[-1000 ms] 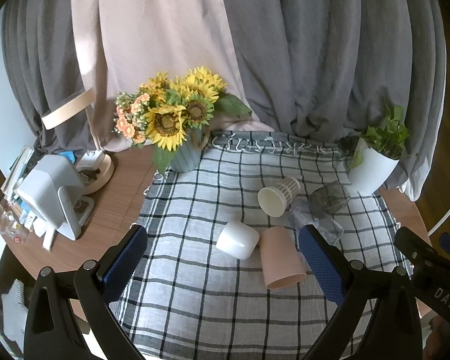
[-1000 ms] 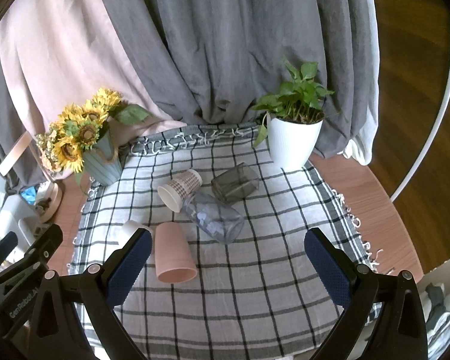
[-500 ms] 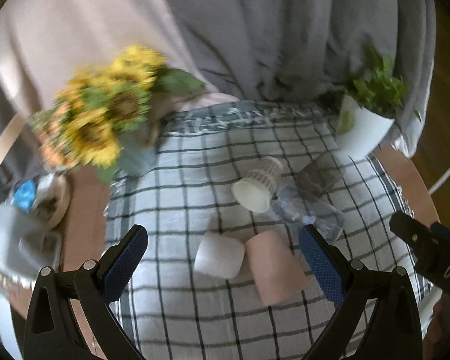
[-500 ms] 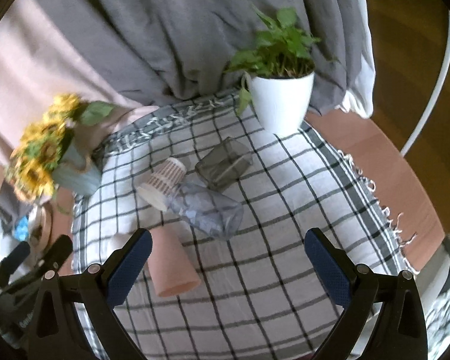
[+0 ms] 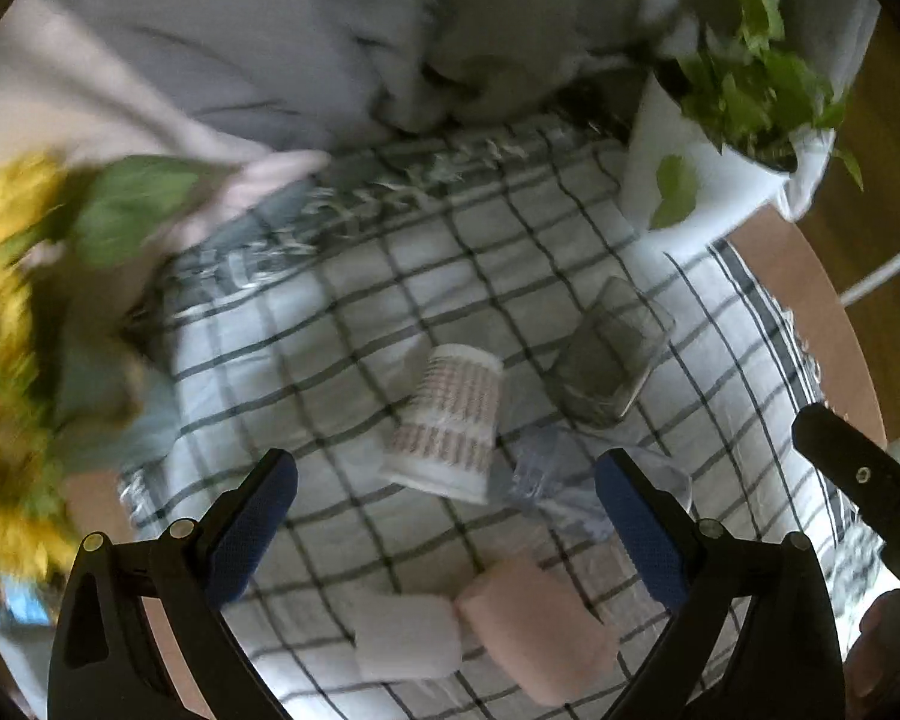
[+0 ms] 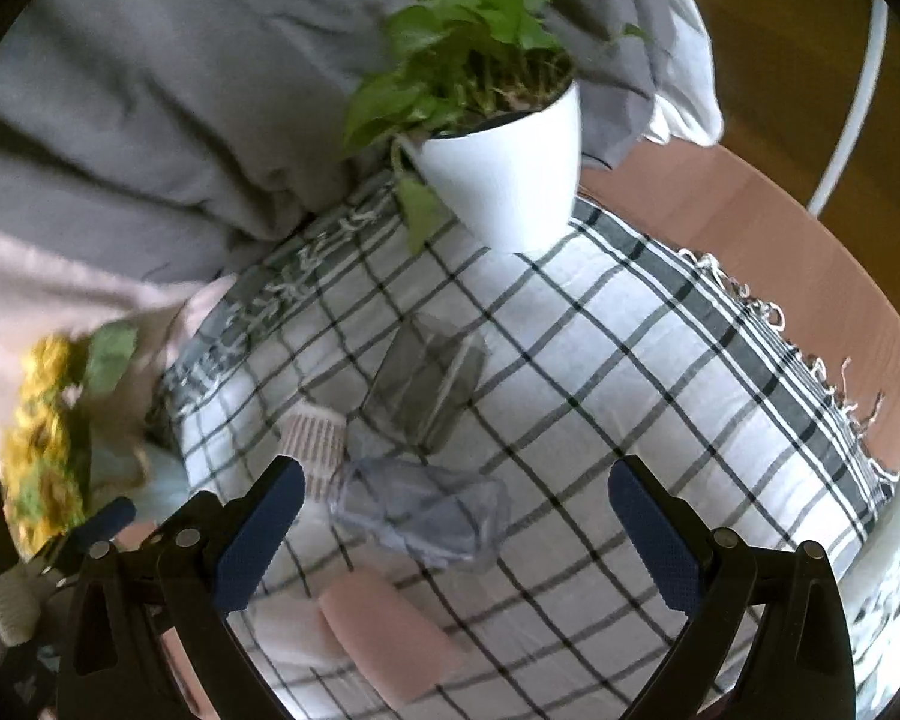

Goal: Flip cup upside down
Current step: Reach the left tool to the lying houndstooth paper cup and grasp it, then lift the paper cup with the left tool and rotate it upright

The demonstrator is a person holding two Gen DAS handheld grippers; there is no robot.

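checked cloth (image 6: 660,360) covers the table | white plant pot (image 6: 510,180) at far edge | left gripper (image 5: 447,516) fingers spread, empty, above patterned paper cup (image 5: 450,420) lying on its side mid-cloth | right gripper (image 6: 456,516) spread, empty, over clear glass (image 6: 420,519) | pink cup (image 5: 534,636) touching white cup (image 5: 405,636), both on their sides

Right gripper (image 6: 453,531) with blue-padded jaws spread wide above a checked cloth (image 6: 630,360). Between the jaws lies a clear cup (image 6: 420,519) on its side; a pink cup (image 6: 390,639) lies nearer, a potted plant (image 6: 498,174) stands beyond.
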